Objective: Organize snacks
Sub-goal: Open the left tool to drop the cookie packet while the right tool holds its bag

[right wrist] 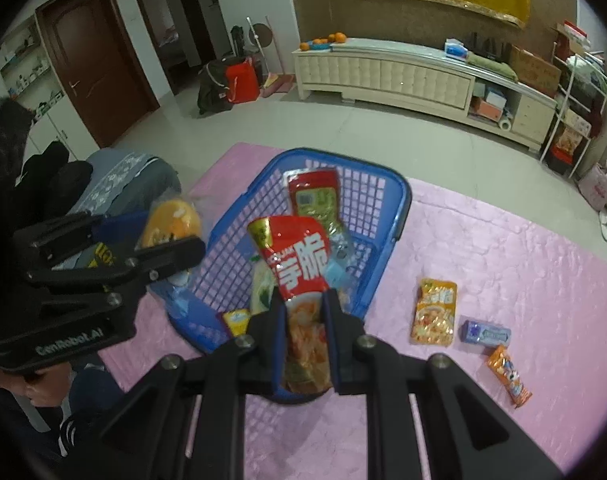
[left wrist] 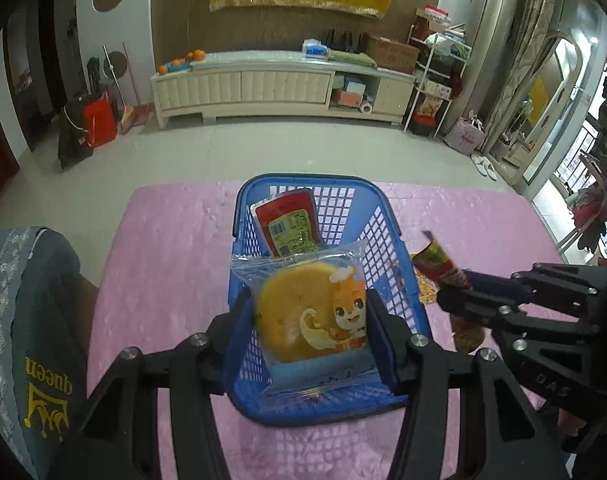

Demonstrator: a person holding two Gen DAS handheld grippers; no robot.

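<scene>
While each gripper grips one packet | basket (right wrist: 387, 220): one red pouch (right wrist: 313, 196) | mat (right wrist: 523, 280): seemingly three snacks.

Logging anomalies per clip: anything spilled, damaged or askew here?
Nothing stands out. Both grippers hold intact packets over the blue plastic mesh basket; three small snack packets lie loose on the pink cloth, simply unsorted.

A blue basket (left wrist: 383, 216) holds a red packet (left wrist: 289, 222); a clear-wrapped yellow cake (left wrist: 303, 316) and red snack bag (right wrist: 299, 264) hang above it.
</scene>
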